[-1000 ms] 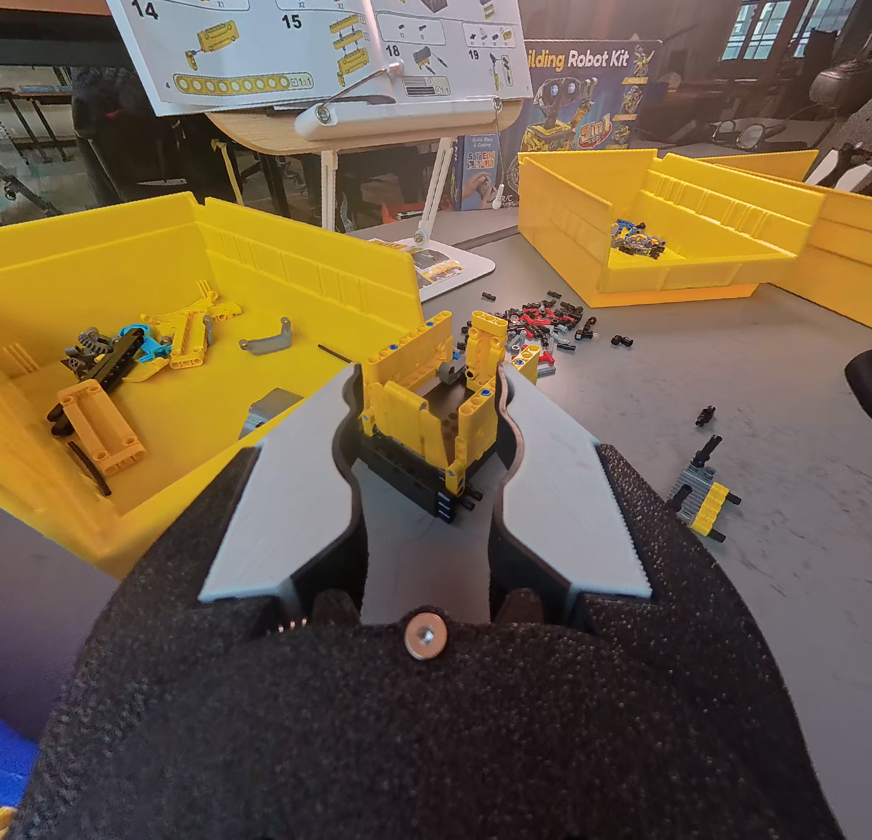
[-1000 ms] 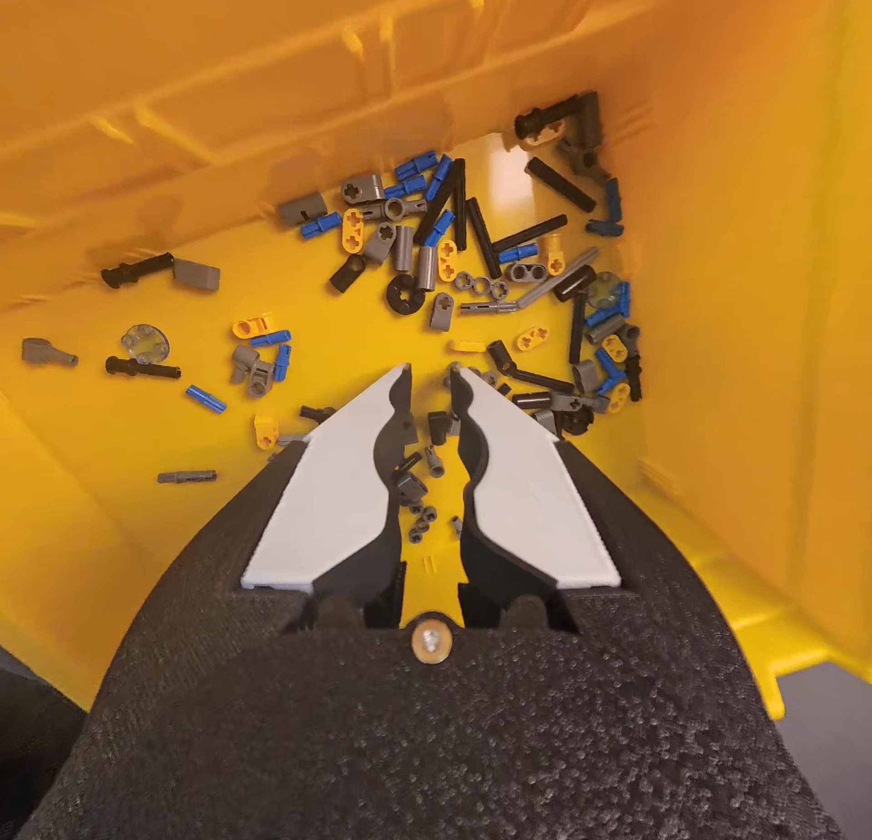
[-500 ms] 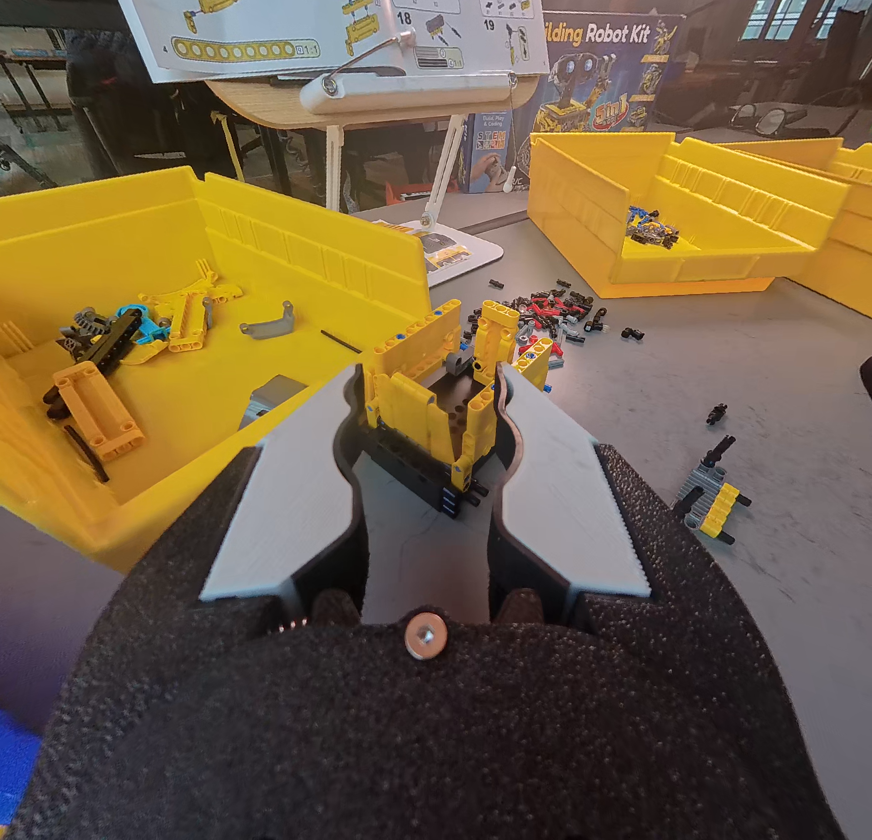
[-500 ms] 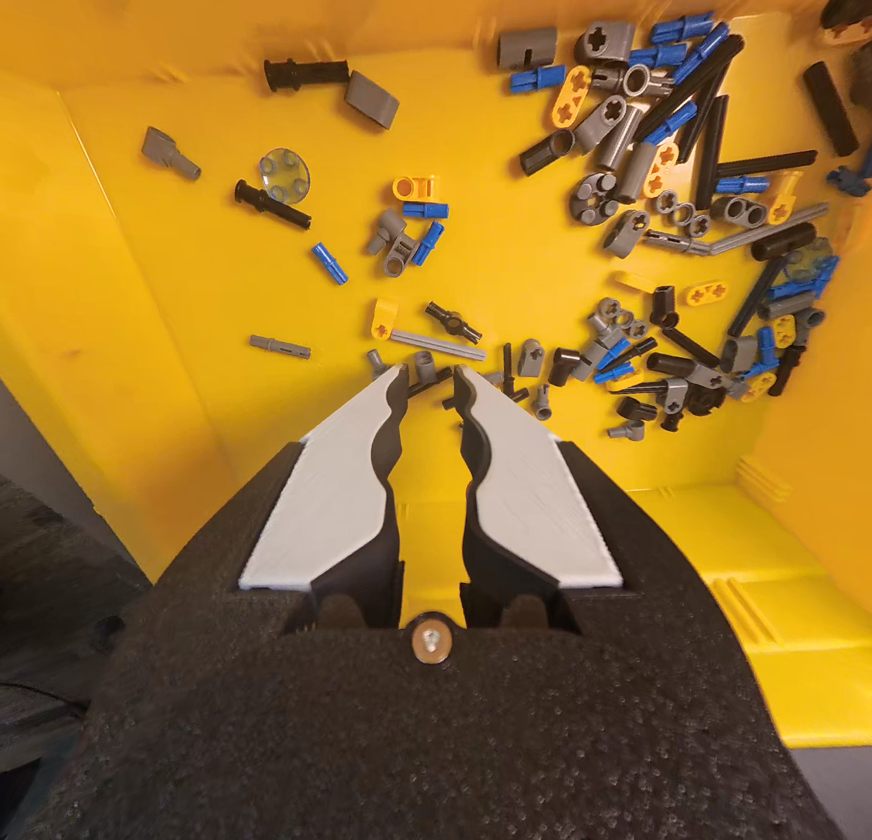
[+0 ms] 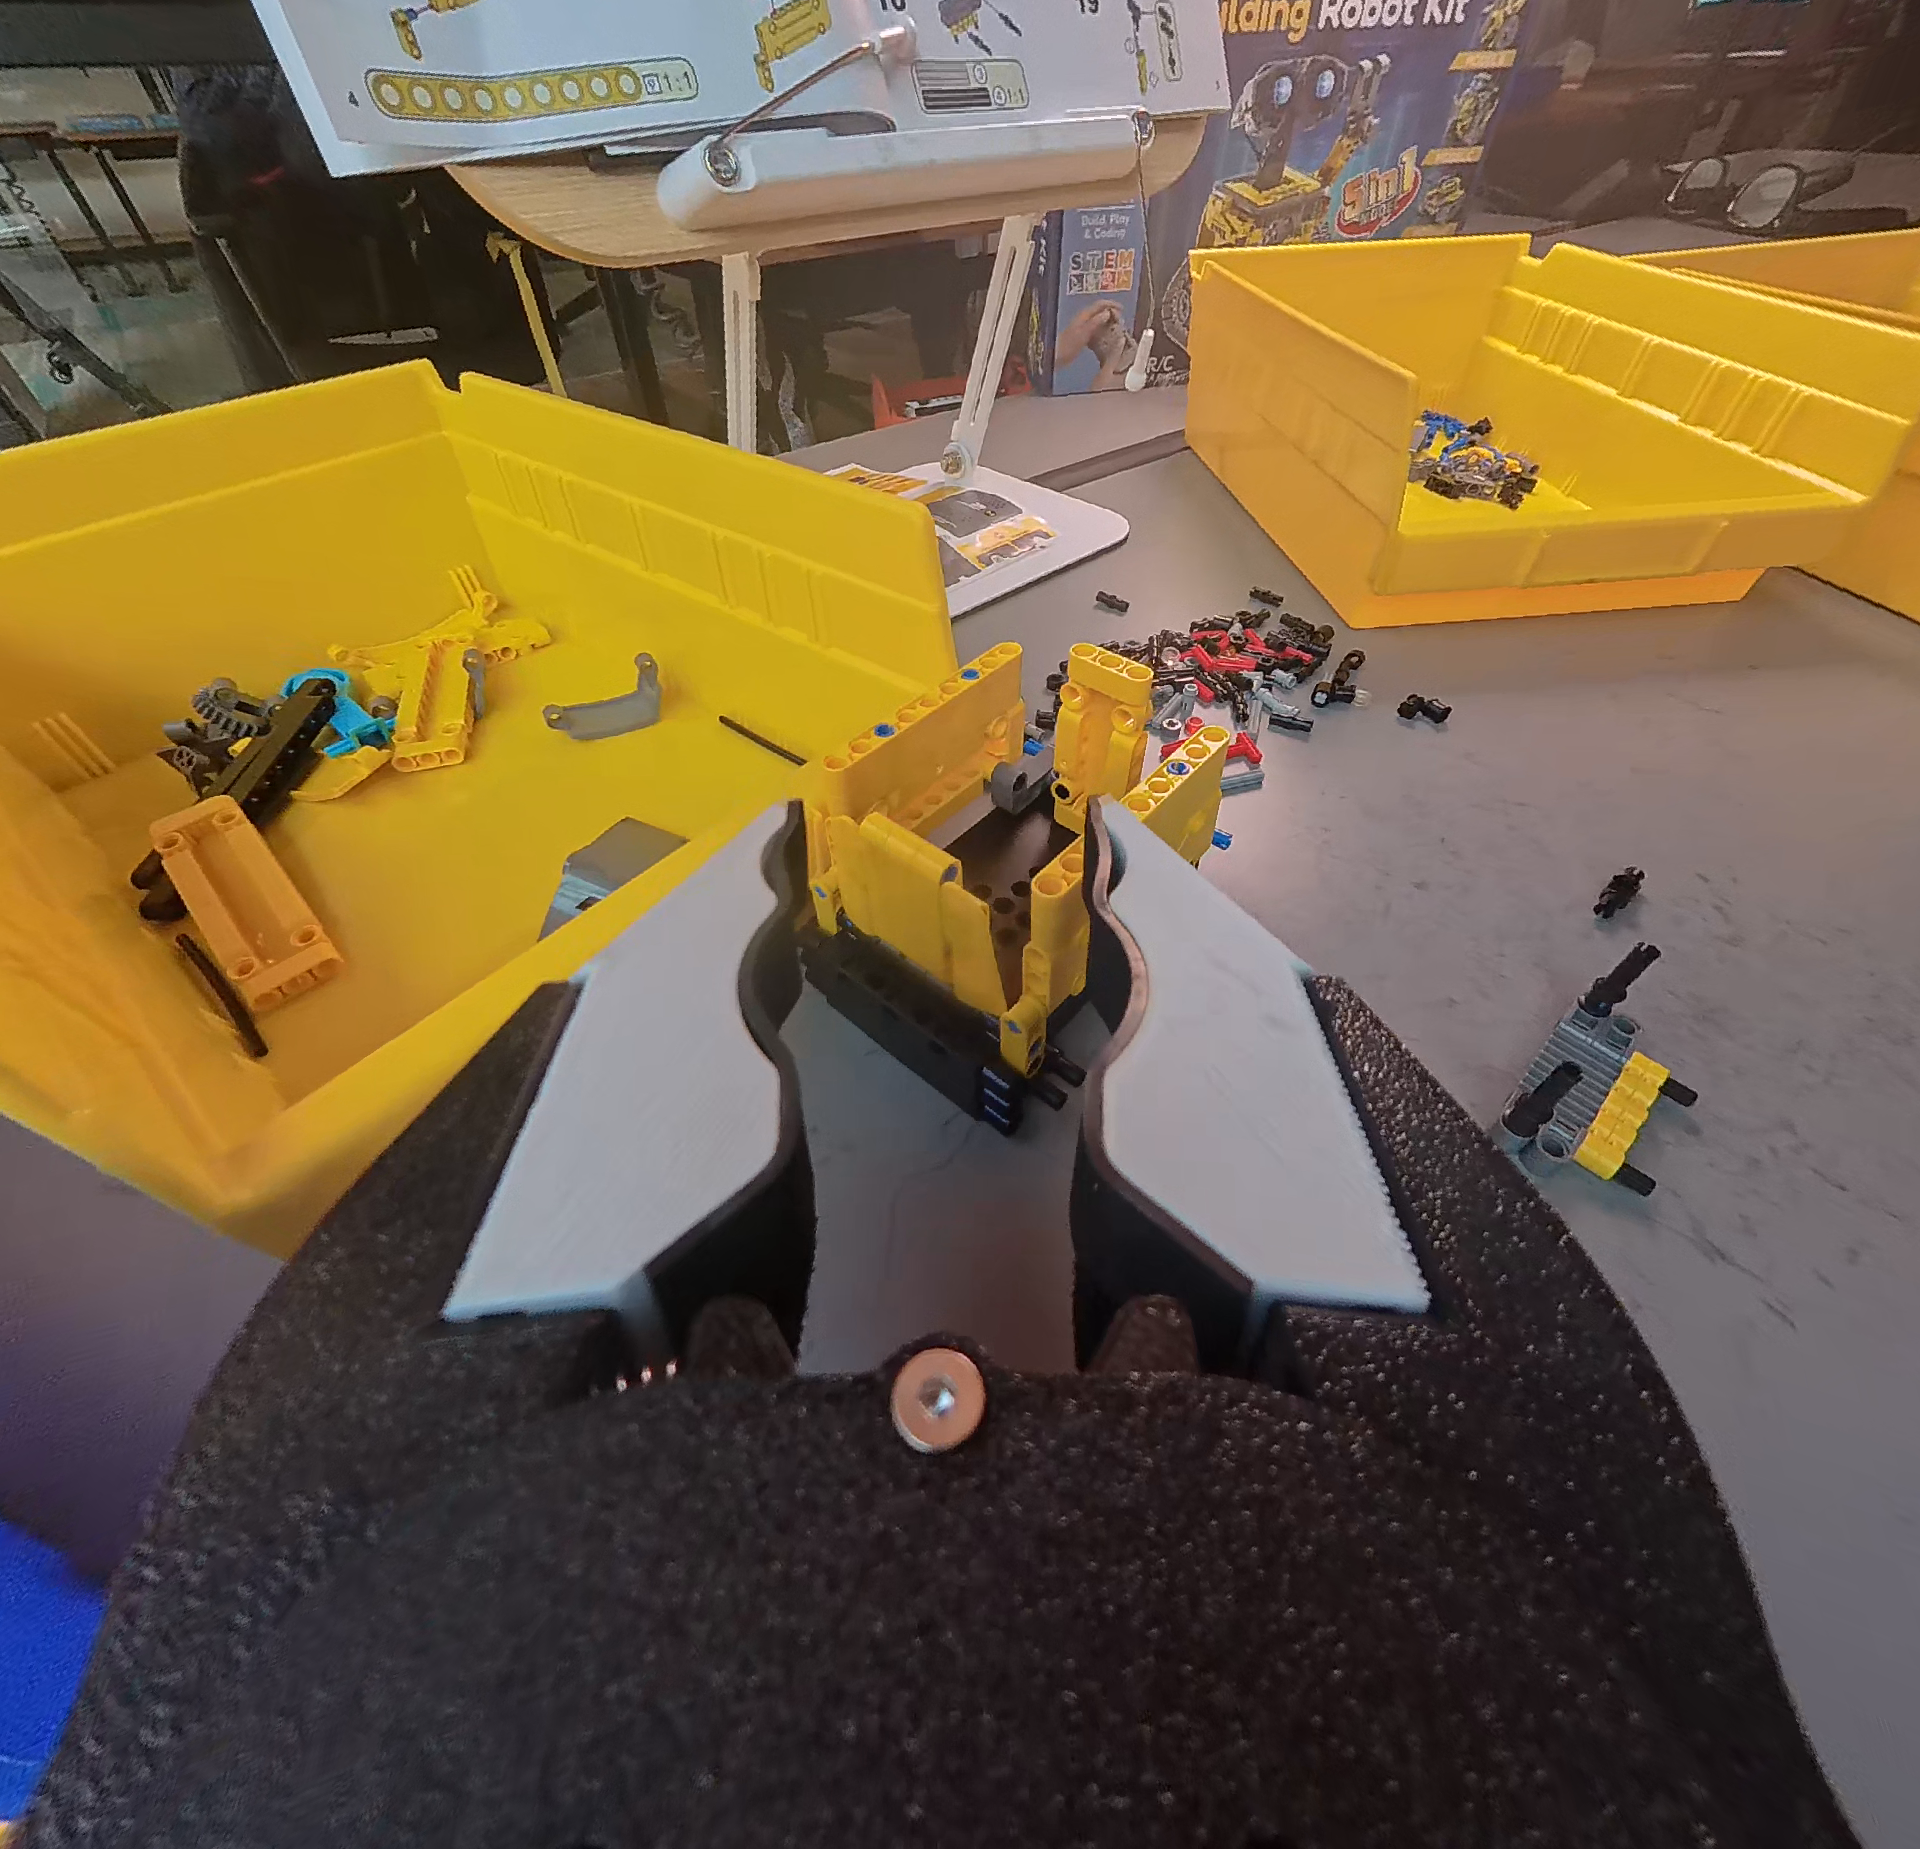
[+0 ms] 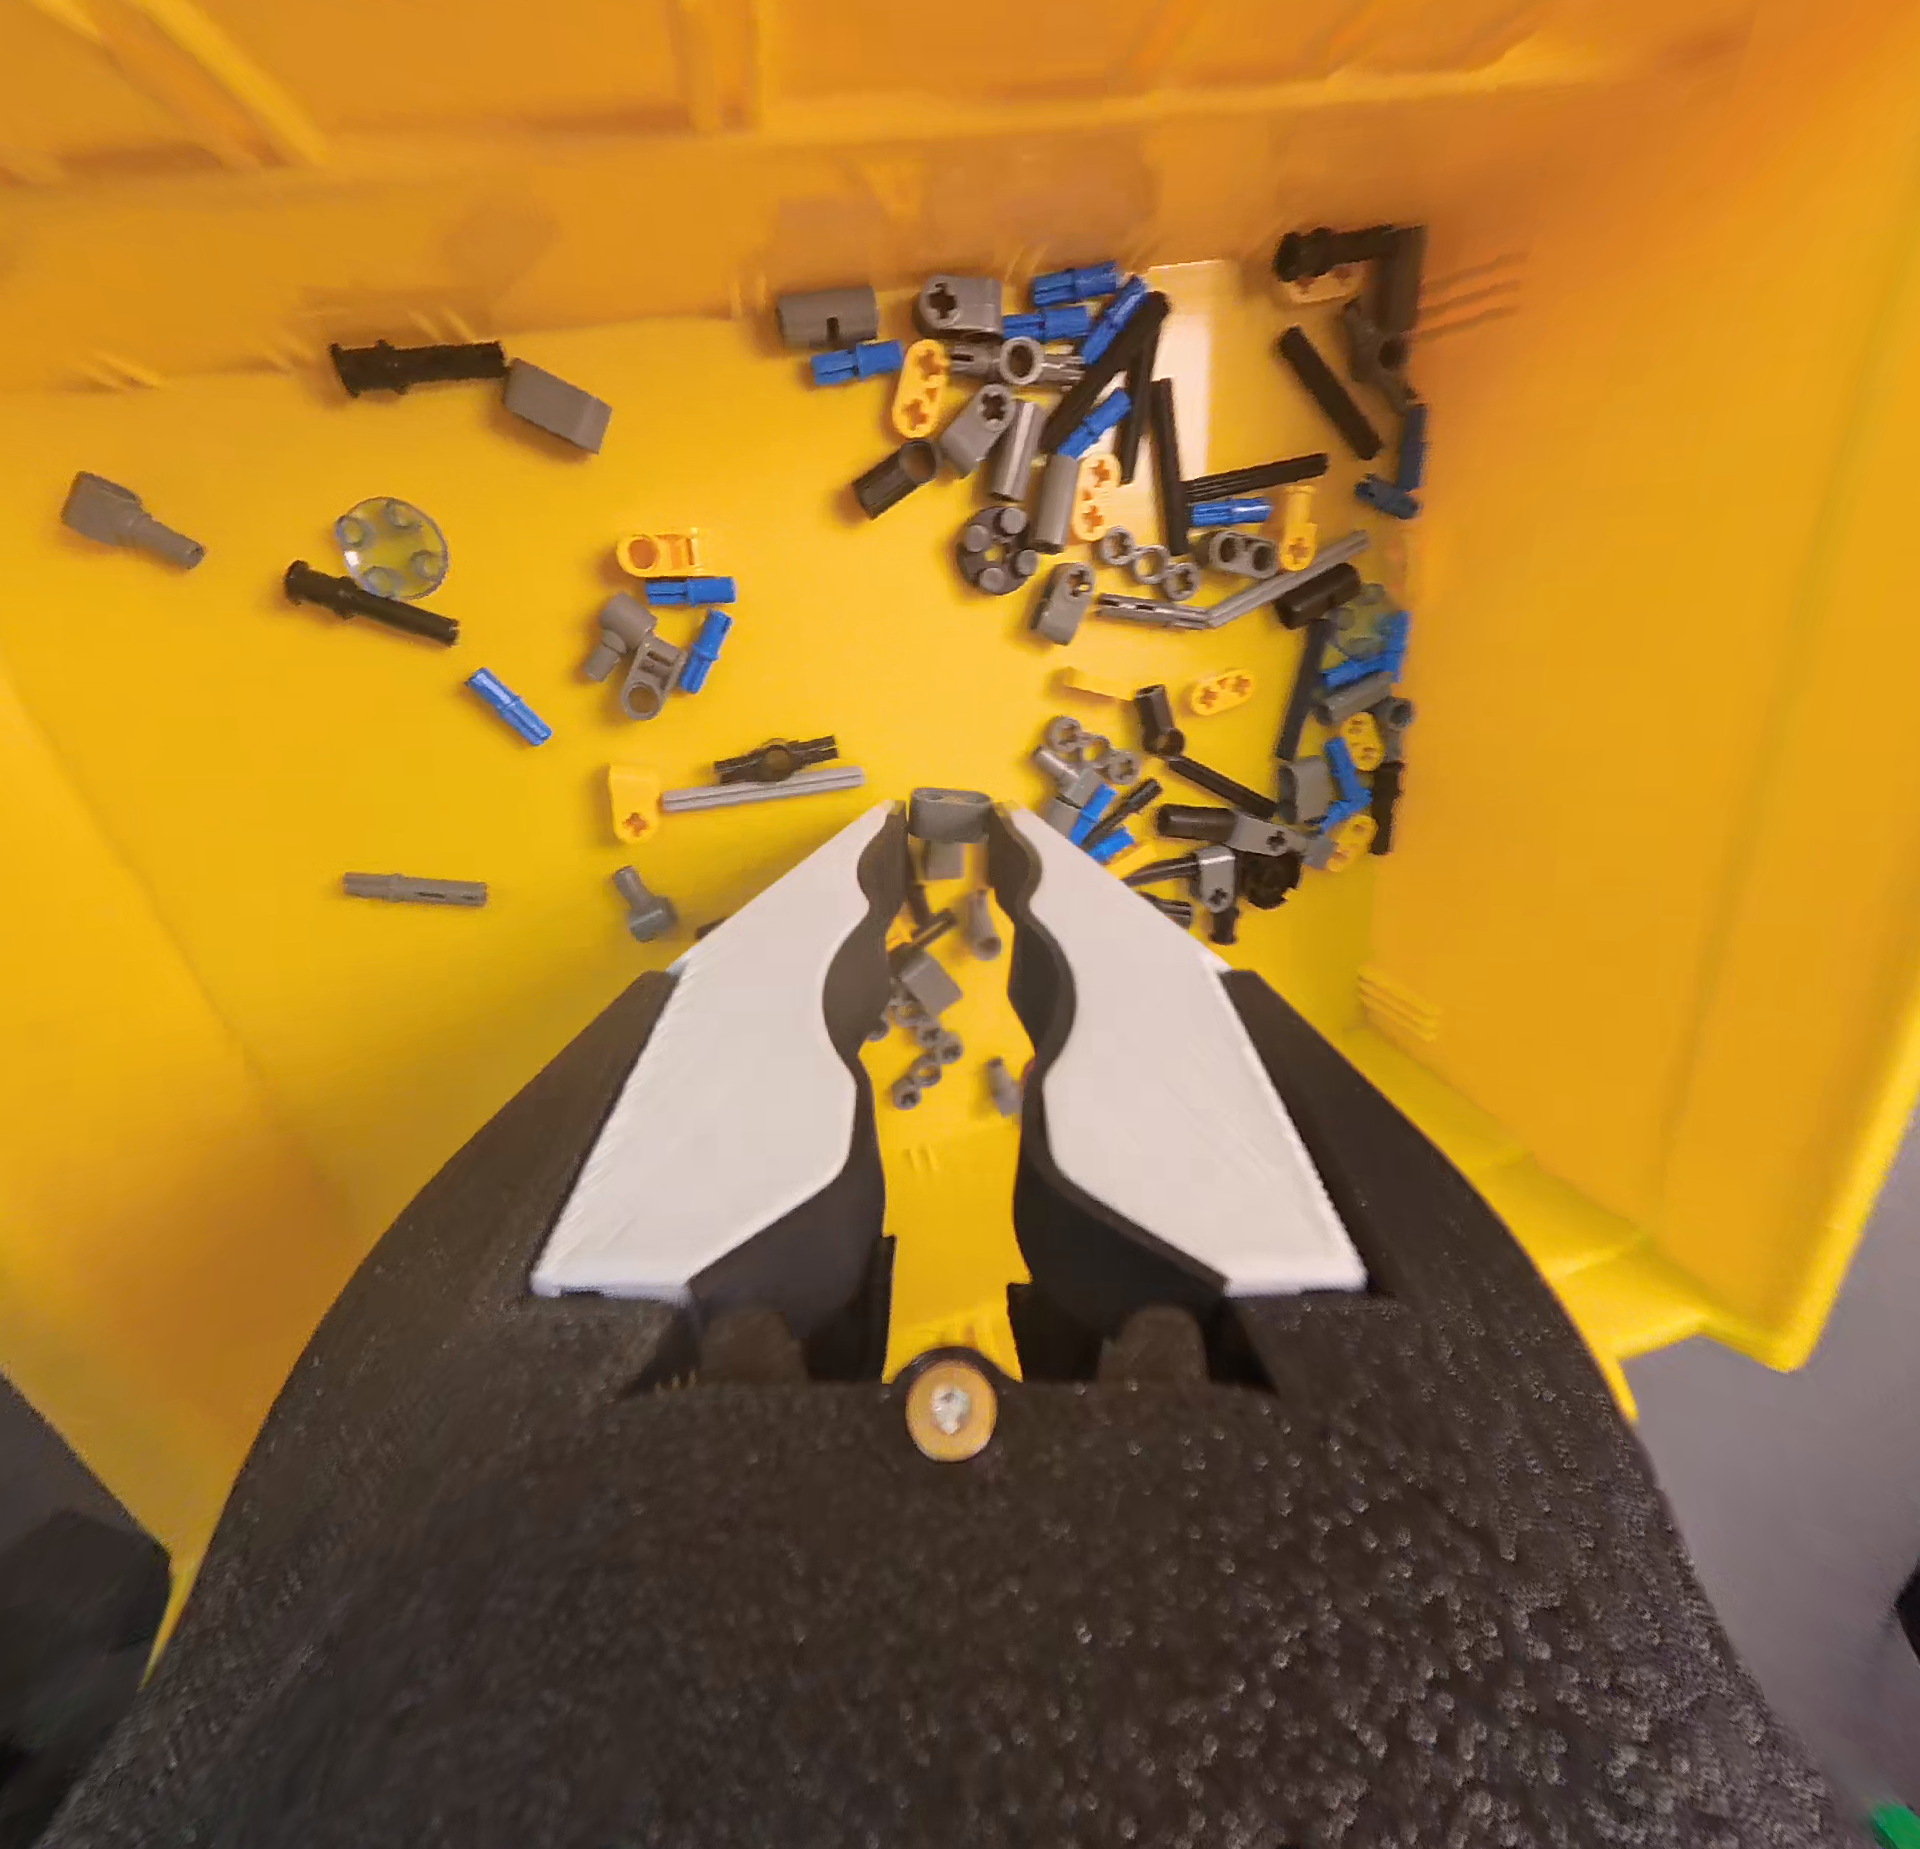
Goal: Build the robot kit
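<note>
My left gripper (image 5: pixel 943 823) is shut on a yellow and black brick assembly (image 5: pixel 966 895) that rests on the grey table (image 5: pixel 1455 885). My right gripper (image 6: pixel 948 812) is inside a yellow bin (image 6: pixel 260 968) and is shut on a small dark grey connector piece (image 6: pixel 948 812) held at its fingertips, above the bin floor. Many small blue, black, grey and yellow pins and connectors (image 6: pixel 1101 469) lie scattered on the bin floor, densest at the right.
A yellow bin (image 5: pixel 727 563) with larger parts stands left of the assembly. More yellow bins (image 5: pixel 1351 365) stand at the back right. Loose red and black pieces (image 5: pixel 1236 656) and a small grey-yellow subassembly (image 5: pixel 1590 1103) lie on the table. An instruction sheet on a stand (image 5: pixel 727 23) rises behind. The left gripper's tips are roughly 60 cm from the right gripper's.
My right gripper has swung over the bin floor and now holds a grey connector at its tips, lifted off the floor. My left gripper has kept its hold, with the view shifting slightly.
</note>
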The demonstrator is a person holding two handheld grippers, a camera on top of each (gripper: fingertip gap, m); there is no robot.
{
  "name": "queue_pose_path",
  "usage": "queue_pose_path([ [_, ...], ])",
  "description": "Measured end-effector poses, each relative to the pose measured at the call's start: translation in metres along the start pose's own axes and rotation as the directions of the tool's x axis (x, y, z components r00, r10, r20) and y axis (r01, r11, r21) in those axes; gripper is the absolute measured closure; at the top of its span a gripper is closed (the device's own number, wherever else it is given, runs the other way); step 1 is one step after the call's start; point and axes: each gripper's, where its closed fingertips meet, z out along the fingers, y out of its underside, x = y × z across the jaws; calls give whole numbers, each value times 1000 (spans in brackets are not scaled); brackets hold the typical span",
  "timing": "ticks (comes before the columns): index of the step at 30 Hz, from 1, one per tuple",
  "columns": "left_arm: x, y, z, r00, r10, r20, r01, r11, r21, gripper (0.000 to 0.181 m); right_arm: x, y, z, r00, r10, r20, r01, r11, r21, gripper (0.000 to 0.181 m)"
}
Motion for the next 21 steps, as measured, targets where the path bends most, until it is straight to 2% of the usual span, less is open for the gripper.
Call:
queue_pose_path([
  [4, -1, 0, 1, 1000, -8, -1, 8, 1000, -3, 130, 30, 0, -13, 992, 51, -114, -46, 998, 38, 166],
  [7, -1, 0, 0, 1000, -11, -2, 11, 1000, 2, 130, 40, -2, -14, 990, 74, -119, -67, 996, 55, 166],
  [9, -1, 0, 0, 1000, -11, -3, 11, 1000, 5, 130, 47, -10, -10, 987, 121, -108, -112, 990, 81, 166],
  [14, -1, -3, -2, 1000, -14, -4, 15, 1000, 22, 130, 63, -29, 12, 919, 392, -38, -386, 915, 119, 166],
  [21, -3, -4, -5, 999, -39, -12, 39, 998, 40, 130, 64, -27, 37, 852, 524, 15, -524, 850, 59, 166],
])
